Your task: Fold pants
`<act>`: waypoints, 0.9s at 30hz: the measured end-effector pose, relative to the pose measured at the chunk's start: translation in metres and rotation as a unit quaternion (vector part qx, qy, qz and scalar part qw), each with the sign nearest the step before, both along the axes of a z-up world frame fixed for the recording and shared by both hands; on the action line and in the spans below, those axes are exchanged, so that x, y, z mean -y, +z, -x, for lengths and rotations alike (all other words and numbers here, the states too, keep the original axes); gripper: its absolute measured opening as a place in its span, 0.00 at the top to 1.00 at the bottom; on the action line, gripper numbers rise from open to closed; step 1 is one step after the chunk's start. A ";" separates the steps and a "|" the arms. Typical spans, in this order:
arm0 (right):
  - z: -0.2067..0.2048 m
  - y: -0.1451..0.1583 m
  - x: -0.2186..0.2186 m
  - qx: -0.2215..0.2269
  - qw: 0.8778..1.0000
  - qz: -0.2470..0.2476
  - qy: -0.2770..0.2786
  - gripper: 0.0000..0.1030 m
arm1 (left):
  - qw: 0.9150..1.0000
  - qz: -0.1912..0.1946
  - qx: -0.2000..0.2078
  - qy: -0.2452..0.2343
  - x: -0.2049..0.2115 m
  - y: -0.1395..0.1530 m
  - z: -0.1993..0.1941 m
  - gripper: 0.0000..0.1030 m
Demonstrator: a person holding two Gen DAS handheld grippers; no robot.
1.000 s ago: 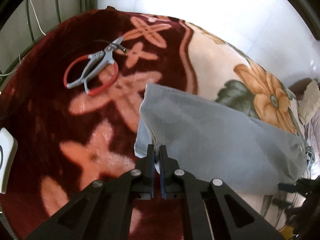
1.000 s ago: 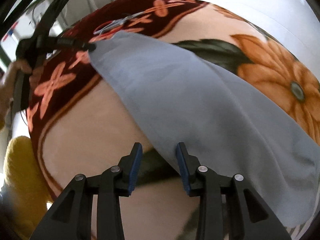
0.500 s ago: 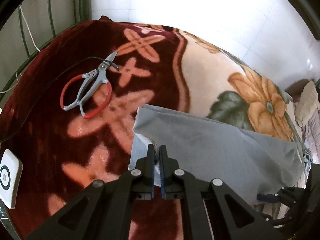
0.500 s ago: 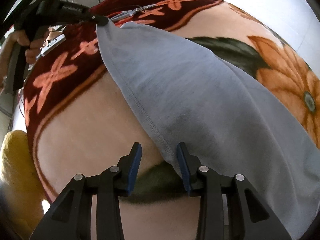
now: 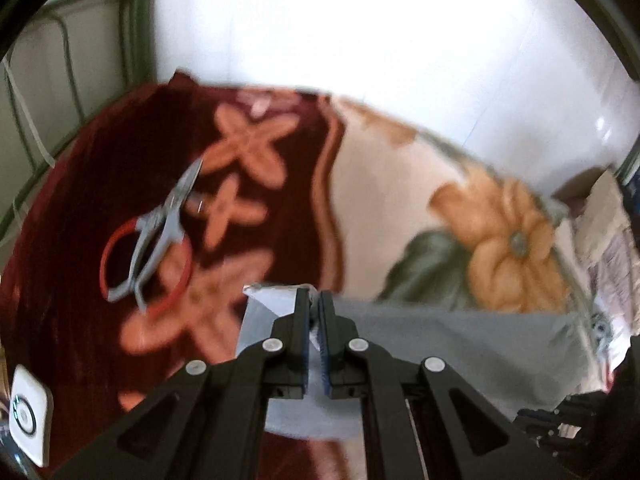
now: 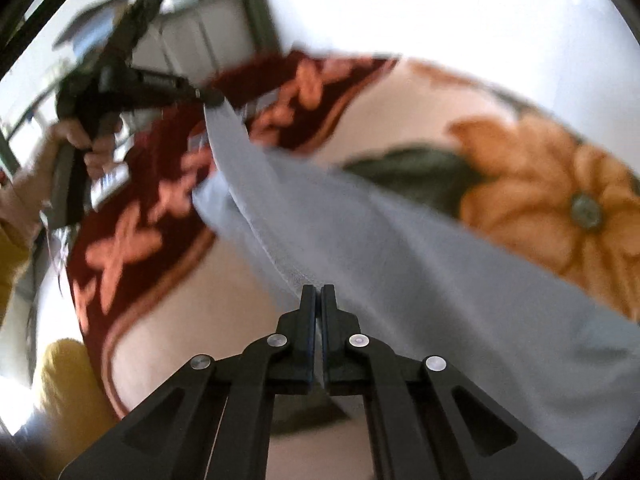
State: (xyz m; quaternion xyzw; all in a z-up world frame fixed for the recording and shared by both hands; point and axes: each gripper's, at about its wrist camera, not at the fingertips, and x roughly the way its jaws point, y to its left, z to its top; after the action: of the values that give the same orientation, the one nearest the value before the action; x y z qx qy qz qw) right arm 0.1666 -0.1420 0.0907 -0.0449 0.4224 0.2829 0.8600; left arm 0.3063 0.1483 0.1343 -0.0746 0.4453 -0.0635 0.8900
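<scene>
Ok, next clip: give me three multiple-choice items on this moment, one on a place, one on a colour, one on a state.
1. Where do the scissors lie?
A. on the dark red part of the blanket
B. on the pants
C. on the floor

2. What colour are the pants?
A. black
B. light grey-blue
C. yellow

3. How is the right tool?
A. wide open above the blanket
B. closed on an edge of the pants
C. closed on the scissors

Answers: 1 A, they rest among the orange crosses left of the pants; 2 B, both views show pale grey-blue cloth; 3 B, its tips pinch the cloth edge.
</scene>
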 end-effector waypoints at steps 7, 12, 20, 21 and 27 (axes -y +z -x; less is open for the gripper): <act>0.004 -0.029 -0.022 -0.014 1.000 -0.018 0.013 0.97 | 1.000 0.020 0.002 0.020 -0.026 -0.009 0.000 0.96; 0.005 -0.075 -0.031 -0.068 0.997 0.002 0.030 0.99 | 0.995 0.003 -0.086 0.040 -0.049 -0.087 0.007 0.96; 0.012 -0.069 -0.021 -0.078 0.996 0.002 0.035 0.99 | 0.993 -0.011 -0.099 0.061 -0.059 -0.111 0.028 0.89; 0.015 -0.066 -0.018 -0.078 0.997 0.001 0.030 0.97 | 0.993 -0.020 -0.098 0.064 -0.060 -0.109 0.030 0.89; 0.037 -0.043 0.029 -0.074 0.996 -0.012 -0.053 0.69 | 0.993 0.021 -0.098 0.067 -0.060 -0.100 0.051 0.61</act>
State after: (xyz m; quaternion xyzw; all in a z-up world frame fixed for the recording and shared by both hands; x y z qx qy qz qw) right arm 0.1294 -0.1714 0.0481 0.0086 0.4836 0.2444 0.8404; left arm 0.2554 0.2079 0.0346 -0.1289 0.5232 -0.0055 0.8424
